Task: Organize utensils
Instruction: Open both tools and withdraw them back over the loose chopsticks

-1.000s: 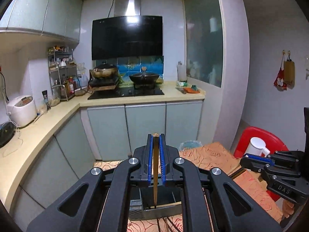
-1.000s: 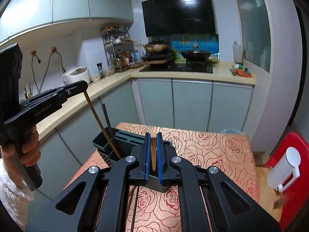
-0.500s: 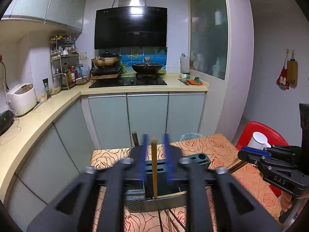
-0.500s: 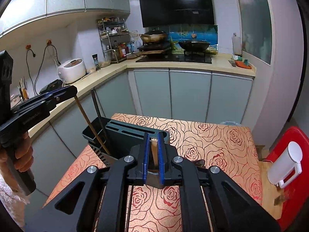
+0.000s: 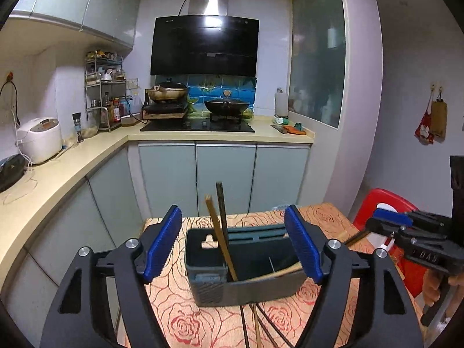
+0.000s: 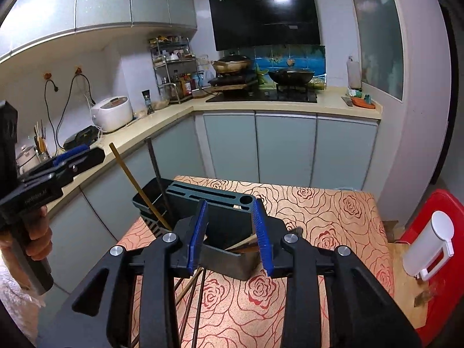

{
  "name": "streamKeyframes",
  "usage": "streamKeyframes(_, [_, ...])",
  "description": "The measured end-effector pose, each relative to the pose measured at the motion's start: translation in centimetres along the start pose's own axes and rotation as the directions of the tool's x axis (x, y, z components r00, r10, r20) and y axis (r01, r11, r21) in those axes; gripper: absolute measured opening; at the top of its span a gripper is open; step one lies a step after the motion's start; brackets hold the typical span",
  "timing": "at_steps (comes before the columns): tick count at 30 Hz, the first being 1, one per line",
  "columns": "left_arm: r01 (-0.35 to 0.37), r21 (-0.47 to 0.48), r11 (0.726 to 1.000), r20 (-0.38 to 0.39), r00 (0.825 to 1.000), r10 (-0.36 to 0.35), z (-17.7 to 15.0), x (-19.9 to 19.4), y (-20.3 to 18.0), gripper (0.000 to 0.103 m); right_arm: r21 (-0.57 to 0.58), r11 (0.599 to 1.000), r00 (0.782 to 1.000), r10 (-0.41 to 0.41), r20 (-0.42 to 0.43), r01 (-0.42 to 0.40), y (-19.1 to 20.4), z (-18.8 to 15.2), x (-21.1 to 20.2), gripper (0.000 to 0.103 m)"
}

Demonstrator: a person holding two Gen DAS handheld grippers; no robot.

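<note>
**Both grippers letting go over the holder: risks after release**

Left gripper (image 5: 233, 249): jaws opening, already wide, nothing pressed between the pads. Right gripper (image 6: 230, 236): jaws opening, still fairly narrow, pads clear of any stick.

Just ahead of both stands the grey holder (image 5: 208, 287) on the table (image 6: 327, 217), near its left edge. In the holder's open bin a tan chopstick (image 5: 220, 237) and a dark chopstick (image 5: 221, 203) lean steeply, tips above the rim. A further tan chopstick (image 5: 278, 274) lies low across the bin toward the right gripper; whether it has fully settled inside cannot be told. Loose chopsticks (image 6: 194, 298) lie on the table at its near edge, below the grippers, not yet stowed.

Likely faults, as judged:
- a pad brushing a leaning stick on withdrawal could lever it out;
- the low stick may slide over the rim;
- a knock could push the light holder toward the left edge.
</note>
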State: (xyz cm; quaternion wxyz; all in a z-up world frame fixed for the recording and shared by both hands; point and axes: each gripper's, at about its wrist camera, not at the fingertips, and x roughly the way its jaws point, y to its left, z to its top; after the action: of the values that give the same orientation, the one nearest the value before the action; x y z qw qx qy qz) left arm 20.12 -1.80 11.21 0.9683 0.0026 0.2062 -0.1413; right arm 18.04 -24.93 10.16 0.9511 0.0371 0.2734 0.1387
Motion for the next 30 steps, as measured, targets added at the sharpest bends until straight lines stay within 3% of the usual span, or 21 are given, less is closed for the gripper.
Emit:
streamKeyframes(6, [0.025,-0.009,1.0,-0.028,0.999,-0.026,-3.5,-1.6,0.4,0.075,0.018,1.0,1.0,0.01,0.008,-0.01,0.0,-2.3,-1.6,0.032])
streamKeyframes(15, [-0.002,-0.022,1.0,-0.101,0.995,0.0,-10.4,-2.7,1.4,0.075,0.024,1.0,1.0,-0.017,-0.005,0.017,-0.1,-8.2,-2.9,0.034])
streamKeyframes(30, [-0.047,0.002,0.999,-0.222,0.974,0.046,-20.8,-4.6,2.2,0.075,0.005,0.999,0.994,-0.045,-0.103,0.046,1.0,-17.9,-2.1,0.037])
